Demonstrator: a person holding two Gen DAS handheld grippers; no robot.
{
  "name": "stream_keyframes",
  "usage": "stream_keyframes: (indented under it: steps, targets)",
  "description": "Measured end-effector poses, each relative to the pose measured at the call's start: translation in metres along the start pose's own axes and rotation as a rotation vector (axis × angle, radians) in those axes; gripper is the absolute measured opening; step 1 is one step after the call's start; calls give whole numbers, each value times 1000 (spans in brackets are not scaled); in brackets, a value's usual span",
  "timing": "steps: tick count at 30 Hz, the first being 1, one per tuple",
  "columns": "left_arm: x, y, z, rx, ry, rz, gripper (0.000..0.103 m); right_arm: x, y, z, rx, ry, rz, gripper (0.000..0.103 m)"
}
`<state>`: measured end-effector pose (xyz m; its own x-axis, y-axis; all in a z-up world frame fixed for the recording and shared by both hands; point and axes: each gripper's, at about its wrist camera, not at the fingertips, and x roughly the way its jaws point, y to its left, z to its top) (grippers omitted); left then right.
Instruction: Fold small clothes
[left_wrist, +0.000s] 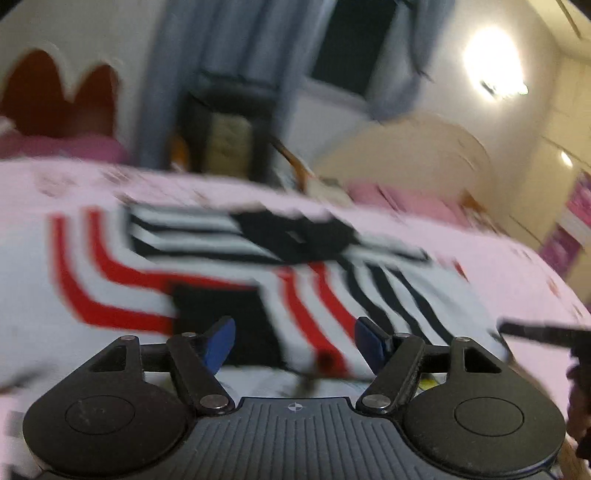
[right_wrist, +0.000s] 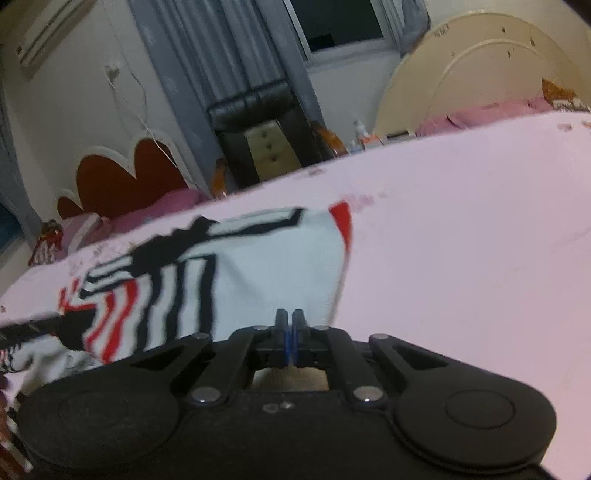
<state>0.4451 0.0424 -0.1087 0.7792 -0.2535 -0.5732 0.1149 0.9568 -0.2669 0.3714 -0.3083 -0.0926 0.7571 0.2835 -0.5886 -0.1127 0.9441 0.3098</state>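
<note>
Hovering over striped garment (left_wrist: 229, 280), left tongs (left_wrist: 294, 341) gape empty; right tongs (right_wrist: 289, 332) pinched closed, seemingly w/o cloth.

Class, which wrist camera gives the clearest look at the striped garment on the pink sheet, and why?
The right wrist view: the striped garment is fairly sharp, with its right edge and the pink sheet beyond visible. The left wrist view shows it larger but motion-blurred, stripes smeared.

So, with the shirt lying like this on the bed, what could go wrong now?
1. The left gripper is open with nothing between its fingers, so the striped shirt is free on that side and its fold may slip.
2. The right gripper is shut at the shirt's near edge; whether it holds cloth is unclear, and pulling could drag the shirt across the pink sheet.
</note>
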Motion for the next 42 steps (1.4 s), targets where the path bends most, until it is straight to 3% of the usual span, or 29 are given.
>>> stream_keyframes:
  steps: [2, 4, 6, 7, 9, 15, 17, 18, 19, 20, 24, 28, 34, 36, 37, 39, 42]
  targets:
    - [19, -3, -7, 26, 46, 25, 71, 0, 7, -5, -9, 19, -3, 9]
    - [20, -4, -7, 55, 34, 28, 73, 11, 10, -11, -9, 85, -23, 8]
    - [5, 6, -3, 6, 8, 21, 73, 8, 13, -14, 15, 84, -31, 12]
    - [-5, 12, -4, -20, -18, 21, 73, 2, 15, -13, 22, 68, -29, 20]
    - [-34, 39, -10, -87, -64, 56, 73, -8, 19, -11, 50, 35, -19, 22]
    - [-130, 165, -53, -464, -162, 172, 72, -5, 38, -17, 143, 43, 19, 22]
    - [-165, 208, -74, -590, -242, 240, 71, 2, 51, -21, 164, 57, 34, 22]
    - [-179, 225, -82, -650, -283, 269, 65, 6, 57, -23, 173, 64, 44, 22]
    - [-195, 246, -91, -729, -338, 292, 48, 9, 65, -24, 183, 70, 58, 22]
    - [-206, 262, -99, -800, -385, 308, 44, 13, 76, -26, 193, 79, 75, 22]
    - [-228, 312, -120, -990, -472, 369, 45, 20, 114, -29, 193, 97, 123, 22]
    - [-226, 349, -137, -1109, -488, 331, 50, 25, 149, -27, 165, 102, 149, 22]
    - [-211, 368, -129, -1065, -492, 286, 50, 34, 181, -28, 179, 101, 165, 22]
    - [-210, 374, -123, -1050, -489, 307, 27, 36, 187, -31, 189, 105, 166, 22]
    - [-205, 379, -122, -1053, -480, 308, 4, 37, 190, -32, 194, 107, 166, 22]
    - [-206, 380, -106, -1034, -484, 288, 4, 40, 191, -34, 213, 110, 165, 22]
    - [-206, 341, -74, -790, -483, 240, 4, 43, 190, -34, 242, 107, 159, 21]
